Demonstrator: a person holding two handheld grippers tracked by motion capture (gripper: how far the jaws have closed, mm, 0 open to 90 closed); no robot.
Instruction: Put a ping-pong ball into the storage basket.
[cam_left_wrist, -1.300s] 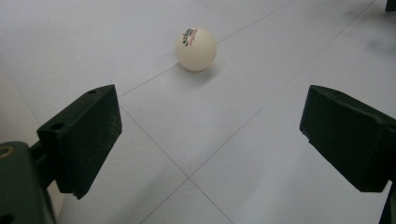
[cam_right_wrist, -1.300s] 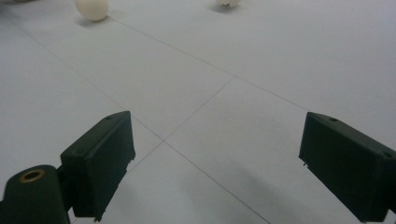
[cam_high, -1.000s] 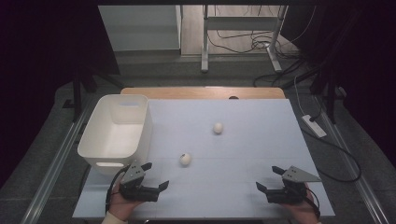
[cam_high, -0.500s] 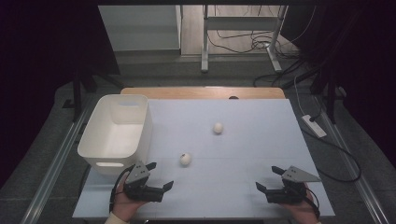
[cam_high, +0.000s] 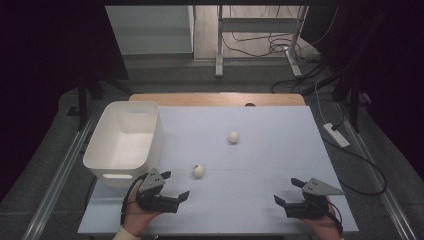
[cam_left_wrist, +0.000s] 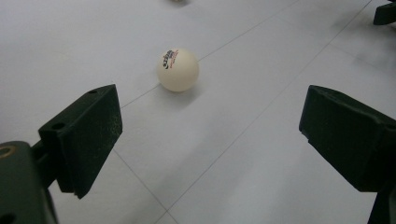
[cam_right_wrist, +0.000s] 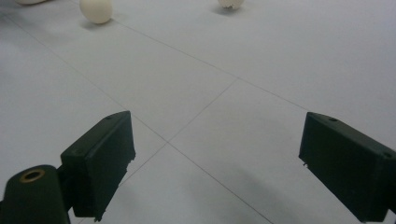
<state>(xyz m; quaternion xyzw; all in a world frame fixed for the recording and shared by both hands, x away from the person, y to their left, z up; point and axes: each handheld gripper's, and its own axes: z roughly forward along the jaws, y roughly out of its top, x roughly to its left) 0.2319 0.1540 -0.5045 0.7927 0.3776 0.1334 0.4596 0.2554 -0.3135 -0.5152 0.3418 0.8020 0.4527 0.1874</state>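
Observation:
Two white balls lie on the pale table top. The near ball carries a small printed logo and rests a short way ahead of my left gripper. In the left gripper view that ball sits beyond the wide-open jaws of the left gripper, slightly left of centre. The far ball is near the table's middle. My right gripper is open near the front right edge with nothing between its jaws. The right gripper view has the right gripper over bare table, with both balls far ahead.
A white plastic bin, empty, stands at the table's left side, just beyond my left hand. A wooden strip runs along the far edge. Cables and table legs lie on the floor beyond.
My left gripper has shifted slightly right and forward, closer to the near ball. The right gripper and both balls have stayed put.

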